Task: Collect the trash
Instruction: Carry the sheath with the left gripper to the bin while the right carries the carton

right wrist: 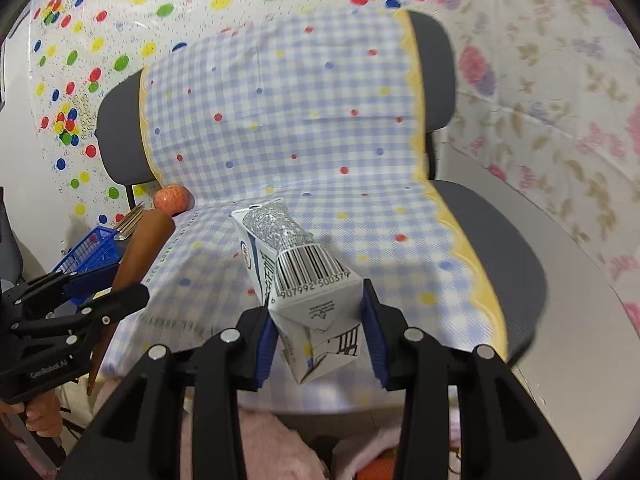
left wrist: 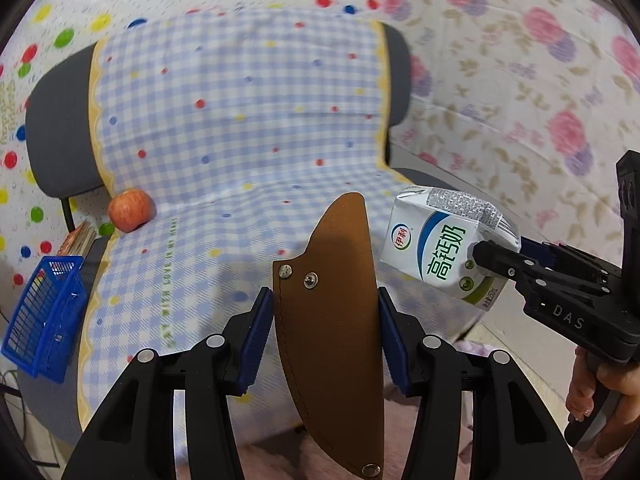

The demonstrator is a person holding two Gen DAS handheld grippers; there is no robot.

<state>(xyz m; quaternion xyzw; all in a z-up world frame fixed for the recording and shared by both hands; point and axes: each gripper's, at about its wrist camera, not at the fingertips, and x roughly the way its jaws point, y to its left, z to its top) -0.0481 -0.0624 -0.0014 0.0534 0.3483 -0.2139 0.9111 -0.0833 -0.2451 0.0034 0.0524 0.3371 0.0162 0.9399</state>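
Two grippers hang over the front edge of a chair draped in a checked cloth. From the left wrist, the left gripper has its blue pads pressed to both sides of a brown sheath, tip forward; open cloth lies ahead; an apple sits at the seat's back left, a blue basket off its left edge; the right gripper pinches a milk carton beside the sheath. From the right wrist, the carton sits clamped between the right gripper's pads, barcode up; bare grey seat shows to the right; only here a fork shows behind the sheath.
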